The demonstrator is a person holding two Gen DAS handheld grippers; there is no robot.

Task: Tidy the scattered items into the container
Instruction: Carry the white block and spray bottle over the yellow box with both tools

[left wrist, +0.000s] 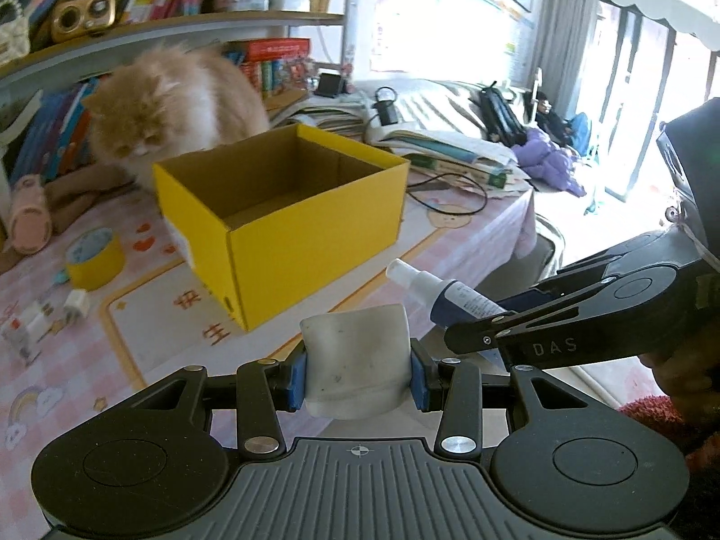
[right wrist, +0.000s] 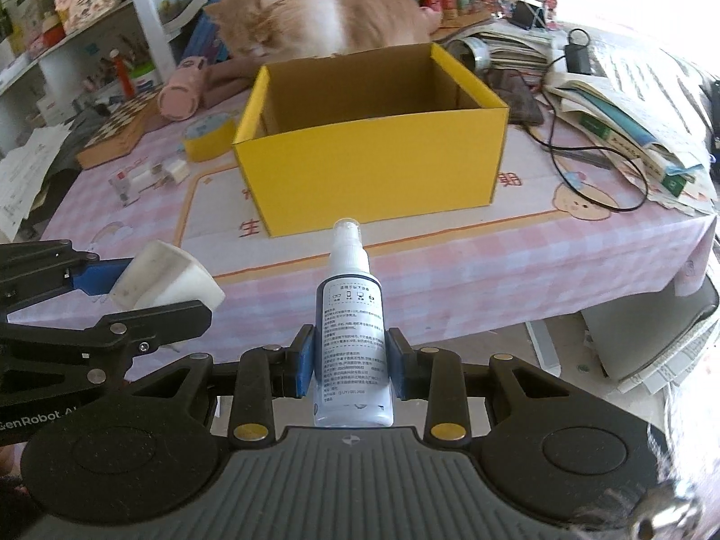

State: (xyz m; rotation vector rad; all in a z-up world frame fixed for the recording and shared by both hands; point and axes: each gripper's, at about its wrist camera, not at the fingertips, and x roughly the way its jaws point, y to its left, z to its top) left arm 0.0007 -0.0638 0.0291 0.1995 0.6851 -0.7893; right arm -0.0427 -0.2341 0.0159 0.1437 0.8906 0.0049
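Through the left wrist camera I see my left gripper (left wrist: 357, 375) clamped on a white plastic piece (left wrist: 355, 360), its blue pads (left wrist: 298, 377) pressing the piece's two sides. The piece sits right between the fingers, standing up out of them and tilted slightly, held above the near edge of the pink checked tablecloth (left wrist: 67, 382). Ahead and a little left stands the yellow box (left wrist: 297, 243), open at the top, its brown inside looking empty as far as I can see into it. My right gripper (left wrist: 472, 328) comes in from the right, holding the spray bottle (left wrist: 443, 294) with the cap pointing toward the box. A cat (left wrist: 180, 103) crouches just behind the box. A roll of yellow tape (left wrist: 94, 256) and small white plugs (left wrist: 74, 303) lie on the cloth to the left.

Through the right wrist camera the right gripper (right wrist: 351, 364) grips the spray bottle (right wrist: 351, 319) by its lower body; the blue pads (right wrist: 306, 360) touch both sides, and the bottle stands upright between the fingers, nozzle up. The yellow box (right wrist: 373, 166) is straight ahead, well apart from the bottle. My left gripper (right wrist: 148, 290) shows at the left, closed on the white plastic piece (right wrist: 166, 279). The cat (right wrist: 324, 13) leans over the box's far rim. The tape roll (right wrist: 209, 135) sits just beside the box's left corner.
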